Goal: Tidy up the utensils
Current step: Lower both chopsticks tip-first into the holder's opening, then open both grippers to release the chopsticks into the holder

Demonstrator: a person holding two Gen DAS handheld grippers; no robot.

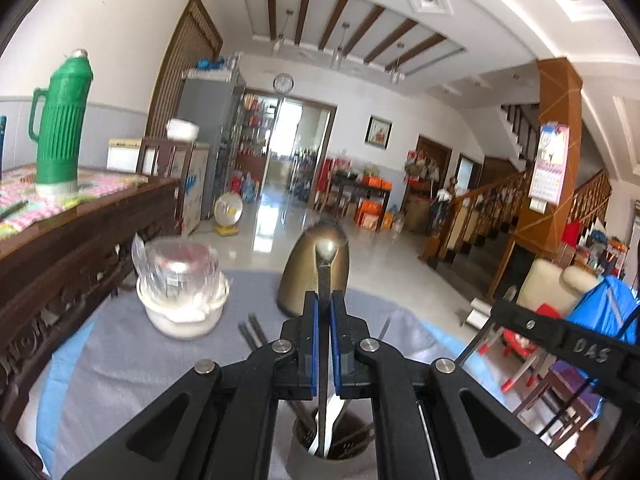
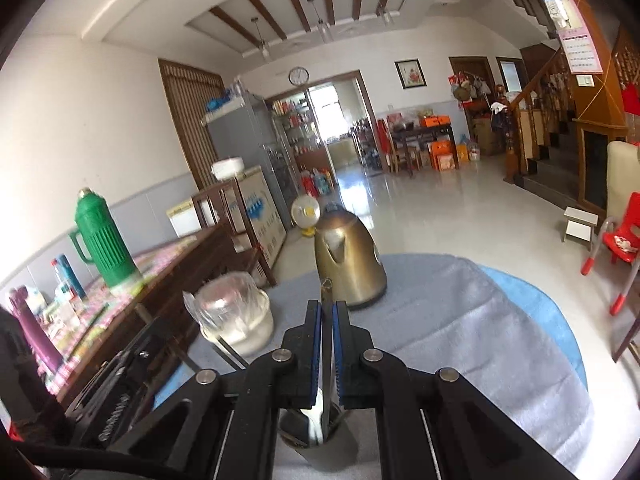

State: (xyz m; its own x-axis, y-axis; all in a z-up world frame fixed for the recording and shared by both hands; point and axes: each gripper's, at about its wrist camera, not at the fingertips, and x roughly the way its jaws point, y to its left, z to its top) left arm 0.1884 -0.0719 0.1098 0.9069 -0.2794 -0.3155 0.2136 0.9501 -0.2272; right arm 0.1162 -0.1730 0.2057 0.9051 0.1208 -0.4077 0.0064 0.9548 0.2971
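Note:
In the left wrist view my left gripper (image 1: 324, 300) is shut on a flat metal utensil (image 1: 325, 276). Its rounded handle end points up and its lower end hangs over a grey utensil holder (image 1: 298, 460) with other cutlery in it. In the right wrist view my right gripper (image 2: 327, 308) is shut on a second thin metal utensil (image 2: 326, 292) with a hole in its top end. That utensil's lower end shows above the holder (image 2: 332, 460). The right gripper (image 1: 504, 304) also shows at the right edge of the left wrist view. A pair of dark chopsticks (image 1: 252, 334) lies on the cloth.
A brass kettle (image 1: 300, 280) stands just ahead on the grey-clothed round table (image 1: 160, 360). To the left sits a white bowl (image 1: 182, 320) holding a plastic-wrapped cup. A wooden sideboard (image 1: 80, 232) with a green thermos (image 1: 60, 132) flanks the table's left. Red chairs stand to the right.

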